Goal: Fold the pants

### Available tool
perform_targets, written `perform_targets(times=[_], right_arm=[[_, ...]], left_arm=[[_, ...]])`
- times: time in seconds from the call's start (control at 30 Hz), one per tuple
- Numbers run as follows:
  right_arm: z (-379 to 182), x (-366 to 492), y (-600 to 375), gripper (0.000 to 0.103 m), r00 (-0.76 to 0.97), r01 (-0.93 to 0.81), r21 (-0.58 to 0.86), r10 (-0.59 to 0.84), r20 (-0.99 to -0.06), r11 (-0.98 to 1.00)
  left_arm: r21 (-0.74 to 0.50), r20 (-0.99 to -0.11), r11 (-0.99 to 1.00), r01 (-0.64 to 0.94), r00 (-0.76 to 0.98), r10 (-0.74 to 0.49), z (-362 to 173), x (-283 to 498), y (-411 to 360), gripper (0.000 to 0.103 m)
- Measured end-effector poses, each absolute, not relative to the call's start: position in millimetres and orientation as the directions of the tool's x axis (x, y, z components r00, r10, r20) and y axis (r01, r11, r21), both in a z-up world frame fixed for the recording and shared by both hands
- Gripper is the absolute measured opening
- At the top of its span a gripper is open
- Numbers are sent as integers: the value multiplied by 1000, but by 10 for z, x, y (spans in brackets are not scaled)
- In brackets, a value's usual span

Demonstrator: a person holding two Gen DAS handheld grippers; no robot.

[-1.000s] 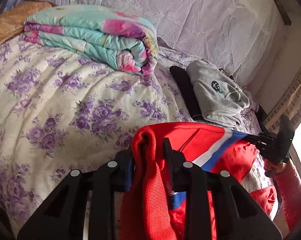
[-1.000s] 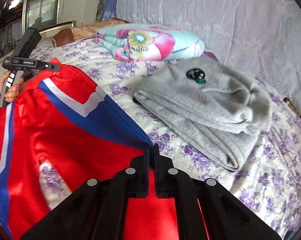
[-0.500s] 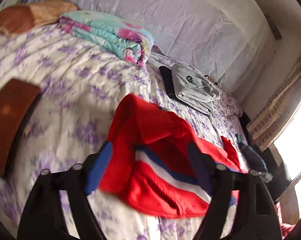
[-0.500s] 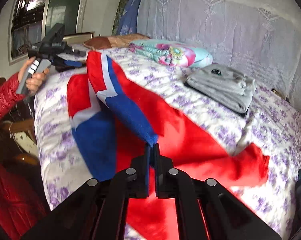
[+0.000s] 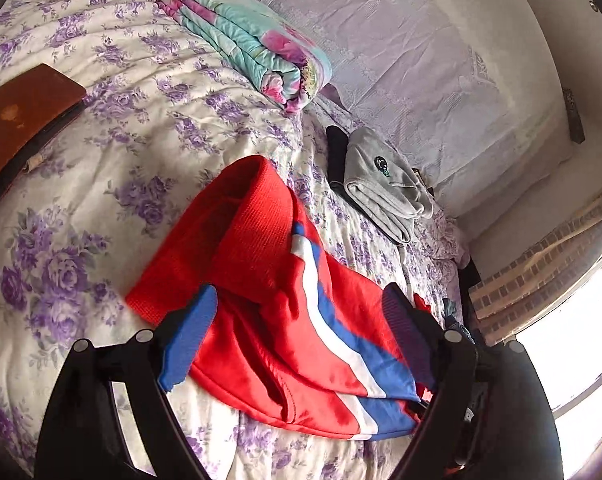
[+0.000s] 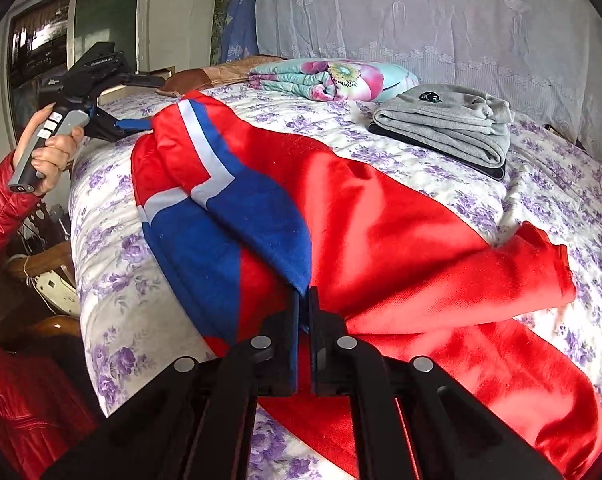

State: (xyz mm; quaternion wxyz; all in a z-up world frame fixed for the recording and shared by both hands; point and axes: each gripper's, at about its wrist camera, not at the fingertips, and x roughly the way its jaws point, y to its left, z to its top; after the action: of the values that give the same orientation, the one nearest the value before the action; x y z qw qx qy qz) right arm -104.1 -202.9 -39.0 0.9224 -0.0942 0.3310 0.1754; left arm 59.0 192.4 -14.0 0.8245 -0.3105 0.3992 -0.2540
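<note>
Red pants [image 5: 257,240] with a white and blue side stripe lie spread on the flowered bed. In the left wrist view my left gripper [image 5: 301,312] is open, its blue-padded fingers [image 5: 189,332] wide apart above the waistband end. In the right wrist view the pants [image 6: 381,208] stretch across the bed. My right gripper [image 6: 305,300] is shut on the blue edge of the pants. The left gripper [image 6: 113,120] also shows there at the far left, in a hand, beside the waistband.
A folded grey garment [image 5: 385,184] on a dark one lies further along the bed, also in the right wrist view [image 6: 445,124]. A folded floral quilt [image 5: 253,44] sits at the back. A brown board [image 5: 17,116] lies at the left. A draped wall [image 5: 421,60] backs the bed.
My left gripper let go of the waistband, opened and drew back. The pants dropped onto the bed. My right gripper stayed shut on the fabric and pulled back.
</note>
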Motion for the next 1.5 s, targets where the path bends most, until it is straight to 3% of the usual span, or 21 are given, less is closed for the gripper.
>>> perform_targets(times=[0.17, 0.33, 0.4, 0.47, 0.5, 0.7, 0.87, 1.03, 1.13, 1.2, 1.23, 1.27, 1.33, 1.5], right_arm=[[-387, -998, -2194, 4, 702, -378, 56, 326, -633, 924], [-396, -990, -2183, 4, 701, -374, 56, 322, -637, 926], [-397, -992, -2176, 4, 703, -371, 54, 318, -637, 927], [-396, -989, -2174, 4, 705, -366, 47, 309, -639, 930], [-396, -990, -2168, 4, 706, -363, 42, 305, -639, 931], [-220, -1102, -2171, 4, 758, -342, 35, 298, -580, 939], [-32, -1384, -2121, 4, 771, -361, 2, 299, -562, 933], [-449, -1462, -1894, 5, 692, -401, -74, 248, -678, 913], [-540, -1456, -1887, 5, 699, -394, -82, 240, -674, 916], [-518, -1444, -1923, 5, 688, -393, -52, 256, -679, 918], [-531, -1446, -1933, 5, 687, -394, -47, 260, -678, 918], [-549, -1450, -1938, 5, 690, -395, -45, 264, -674, 918], [-571, -1459, -1951, 5, 695, -394, -33, 274, -665, 919], [-606, -1457, -2062, 6, 696, -376, 66, 329, -638, 924]], left_arm=[[-722, -545, 676, 144, 485, -684, -211, 585, 1745, 81], [-714, -556, 692, 109, 513, -654, -216, 656, 1664, 80], [-719, -558, 689, 91, 517, -649, -231, 745, 1669, 65], [-713, -572, 696, 81, 506, -646, -264, 811, 1652, 28], [-707, -580, 702, 83, 501, -643, -275, 821, 1640, 21], [-684, -569, 718, 127, 522, -635, -130, 649, 1702, 12], [-625, -588, 757, 191, 522, -618, 51, 413, 1821, 13], [-600, -685, 791, 123, 433, -586, -486, 404, 1949, 18], [-653, -632, 747, 124, 455, -628, -541, 325, 2072, 19], [-650, -613, 753, 105, 514, -600, -418, 223, 2211, 40], [-618, -616, 783, 78, 570, -543, -328, 153, 2306, 68], [-579, -616, 815, 38, 634, -467, -225, 76, 2409, 77], [-521, -602, 854, -10, 714, -358, -32, -42, 2547, 77], [-522, -540, 843, 127, 716, -442, 271, 1, 2333, 77]])
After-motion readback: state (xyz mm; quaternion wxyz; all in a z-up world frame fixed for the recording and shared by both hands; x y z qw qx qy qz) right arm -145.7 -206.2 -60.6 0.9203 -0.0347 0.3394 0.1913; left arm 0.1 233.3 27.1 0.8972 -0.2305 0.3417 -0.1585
